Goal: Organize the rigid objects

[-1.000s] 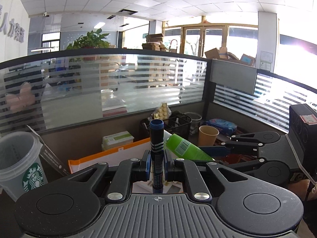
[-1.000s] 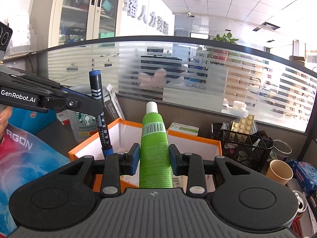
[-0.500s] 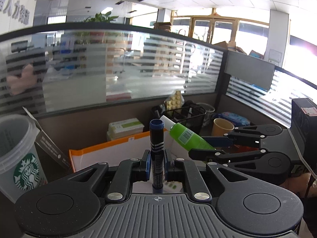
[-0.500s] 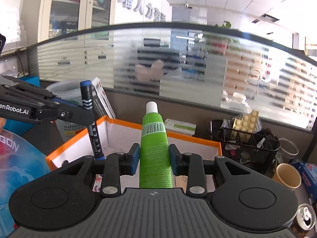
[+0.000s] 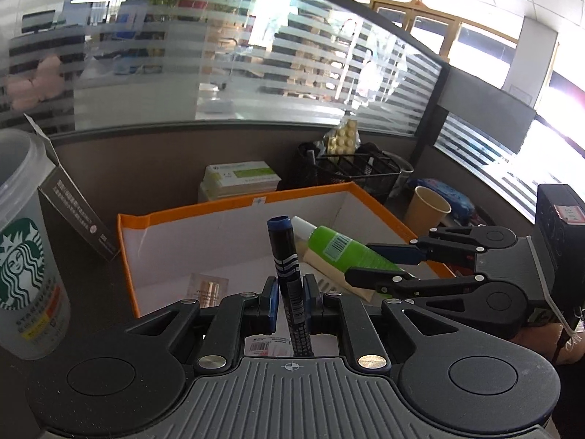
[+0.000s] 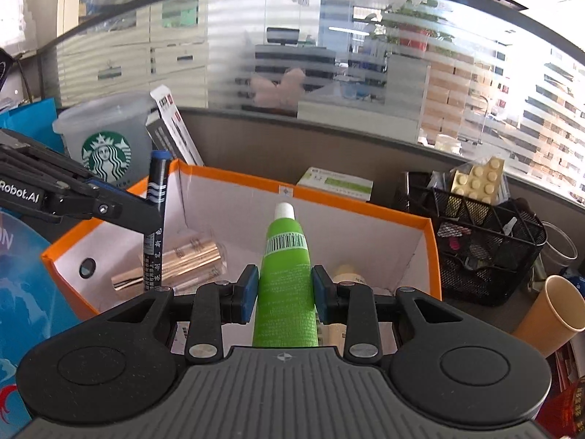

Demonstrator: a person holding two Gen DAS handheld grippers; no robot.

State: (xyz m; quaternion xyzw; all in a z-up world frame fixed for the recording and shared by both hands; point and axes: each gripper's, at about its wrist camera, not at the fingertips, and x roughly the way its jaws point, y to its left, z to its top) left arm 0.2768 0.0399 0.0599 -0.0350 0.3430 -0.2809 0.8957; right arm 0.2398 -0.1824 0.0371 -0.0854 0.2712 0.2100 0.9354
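My left gripper (image 5: 289,301) is shut on a dark blue marker (image 5: 286,267), held upright over the near edge of the orange-rimmed white box (image 5: 234,205). My right gripper (image 6: 281,292) is shut on a green tube with a white cap (image 6: 285,270), pointing into the same box (image 6: 365,207). In the right wrist view the marker (image 6: 155,219) and the left gripper (image 6: 146,216) hang over the box's left side. In the left wrist view the green tube (image 5: 343,248) and the right gripper (image 5: 373,265) reach in from the right.
In the box lie a shiny copper-coloured packet (image 6: 182,259) and a cream bottle (image 6: 347,274). A Starbucks cup (image 5: 25,256) and a dark carton (image 5: 73,208) stand left. Behind are a green-white pack (image 5: 239,179), a black mesh basket (image 6: 475,234) and a paper cup (image 6: 548,314).
Both grippers have tilted down and moved forward over the box, each still holding its object. The inside of the box has come into view.
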